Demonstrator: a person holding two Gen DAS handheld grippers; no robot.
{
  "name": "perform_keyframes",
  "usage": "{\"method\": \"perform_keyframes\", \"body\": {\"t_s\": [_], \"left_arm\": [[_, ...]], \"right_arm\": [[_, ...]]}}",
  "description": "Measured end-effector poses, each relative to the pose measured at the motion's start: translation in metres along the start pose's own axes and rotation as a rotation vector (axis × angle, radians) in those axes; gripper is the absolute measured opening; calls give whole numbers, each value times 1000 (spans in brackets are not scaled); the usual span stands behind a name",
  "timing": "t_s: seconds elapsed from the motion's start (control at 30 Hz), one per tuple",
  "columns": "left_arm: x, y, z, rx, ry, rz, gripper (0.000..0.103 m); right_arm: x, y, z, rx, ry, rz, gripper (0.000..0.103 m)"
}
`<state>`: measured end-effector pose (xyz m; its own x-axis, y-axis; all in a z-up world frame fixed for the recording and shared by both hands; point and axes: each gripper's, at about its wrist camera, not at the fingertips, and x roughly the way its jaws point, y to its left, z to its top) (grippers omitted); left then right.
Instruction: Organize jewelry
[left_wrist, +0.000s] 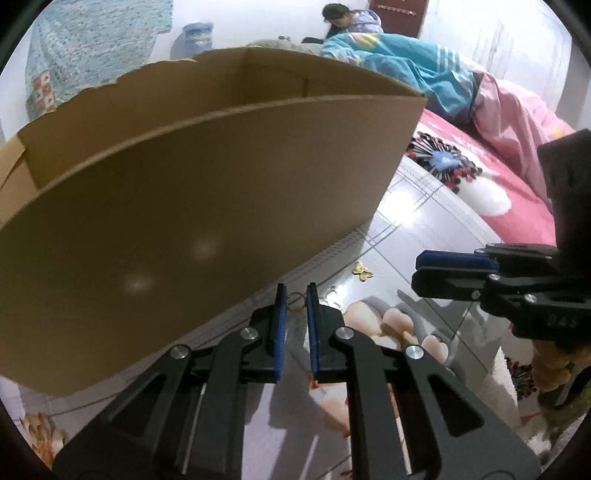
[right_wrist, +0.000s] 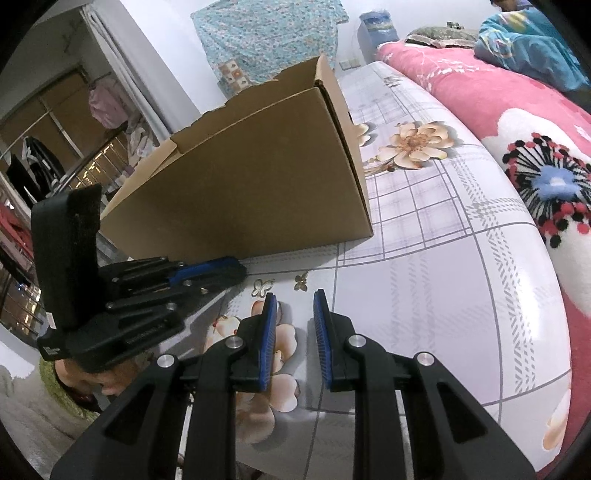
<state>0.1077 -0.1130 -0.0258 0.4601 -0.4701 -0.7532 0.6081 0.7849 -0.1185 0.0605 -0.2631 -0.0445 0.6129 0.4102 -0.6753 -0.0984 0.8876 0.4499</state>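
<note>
The landmark here is the open cardboard box (left_wrist: 207, 206) standing on the floral plaid sheet (right_wrist: 424, 258) of the bed. Just off the box's near bottom edge, the left tongs (left_wrist: 296, 295) have drawn nearly together around a small gold ring (left_wrist: 295, 300); the ring sits between the tips, but whether the blue pads (left_wrist: 281, 321) actually press on it cannot be told. A piece that thin could slip out sideways or get pushed flat into the soft sheet instead of lifting, and a snagged fold of fabric would drag along with it. A gold butterfly piece (left_wrist: 362, 272) lies a little farther from the box, beside the right tongs (right_wrist: 294, 299), which hang partly open over the sheet with nothing between them; a second pale butterfly (right_wrist: 263, 286) lies near it. A careless sweep of either tool could flick these light pieces under the box edge or into the pink blanket (right_wrist: 480, 107) beyond, where they would be hard to find.
</note>
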Motion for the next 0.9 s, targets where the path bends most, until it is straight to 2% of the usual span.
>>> {"method": "perform_keyframes", "body": {"t_s": [0.43, 0.53, 0.63, 0.9], "left_arm": [[-17, 18, -29, -68, 2, 30, 9], [-17, 17, -30, -64, -4, 20, 9], [-17, 16, -30, -62, -8, 7, 9], [-18, 17, -33, -68, -22, -10, 9]], "right_arm": [[35, 31, 5, -147, 71, 3, 21], [43, 39, 7, -224, 89, -15, 22], [48, 45, 12, -303, 100, -26, 28], [54, 67, 14, -560, 164, -61, 28]]}}
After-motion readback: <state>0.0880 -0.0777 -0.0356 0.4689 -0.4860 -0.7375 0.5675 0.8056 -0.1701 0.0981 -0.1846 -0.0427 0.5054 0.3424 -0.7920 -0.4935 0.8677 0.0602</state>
